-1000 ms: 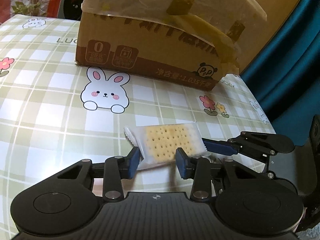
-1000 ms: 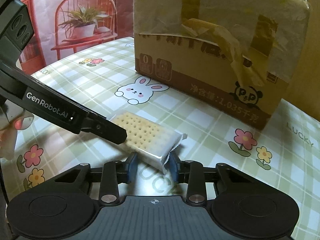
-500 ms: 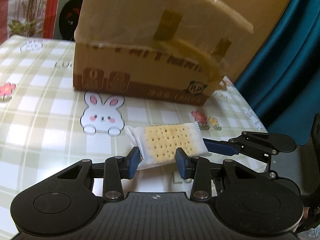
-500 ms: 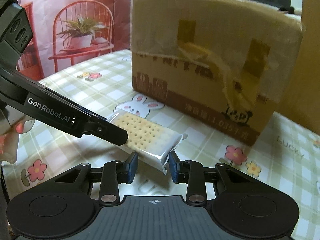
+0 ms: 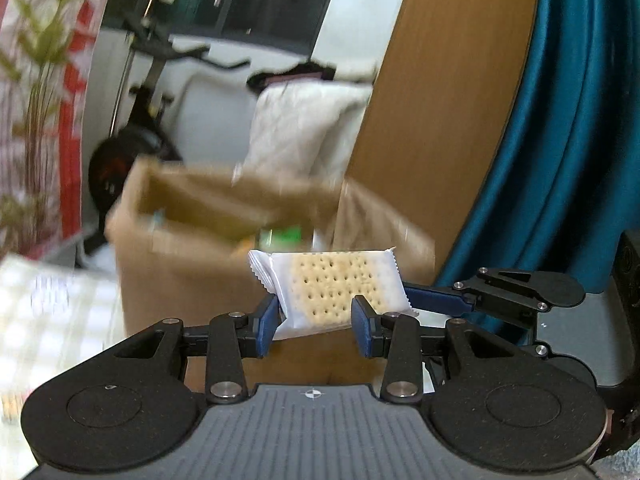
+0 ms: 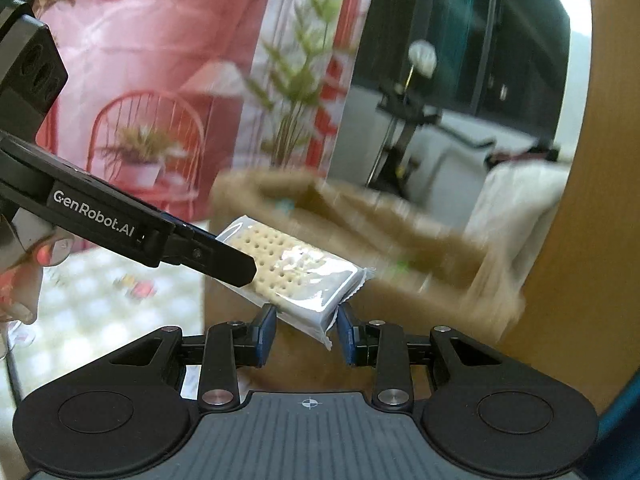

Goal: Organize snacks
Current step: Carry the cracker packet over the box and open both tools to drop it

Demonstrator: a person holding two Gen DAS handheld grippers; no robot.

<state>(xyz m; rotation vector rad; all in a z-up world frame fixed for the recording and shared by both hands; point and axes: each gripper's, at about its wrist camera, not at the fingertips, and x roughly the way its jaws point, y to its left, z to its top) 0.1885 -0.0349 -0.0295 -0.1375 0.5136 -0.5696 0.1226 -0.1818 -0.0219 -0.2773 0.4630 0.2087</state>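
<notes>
I've got one cracker pack (image 5: 336, 286) clamped from both ends, up in the air w/ nothing under it touching. Left gripper (image 5: 316, 320): jaws nearly closed, blue pads pinching the near long edge of the pack, cracker face up. Right gripper (image 6: 306, 330): jaws narrow too, pressed on the crimped short end of the same pack (image 6: 288, 268); the wrapper is clear over the cracker and silvery at that end. In the right view the left gripper's black finger comes in from the left side and covers the pack's far corner. In the left view the right gripper's blue finger meets the pack's right end.

Behind the pack sits an open cardboard box (image 5: 180, 256), blurred; something green shows inside, can't tell what. Pack sits in front of the box opening, about level w/ its rim. Bench (image 5: 52, 320) w/ checked cloth at lower left, blurred. Teal curtain (image 5: 580, 120) on the right.
</notes>
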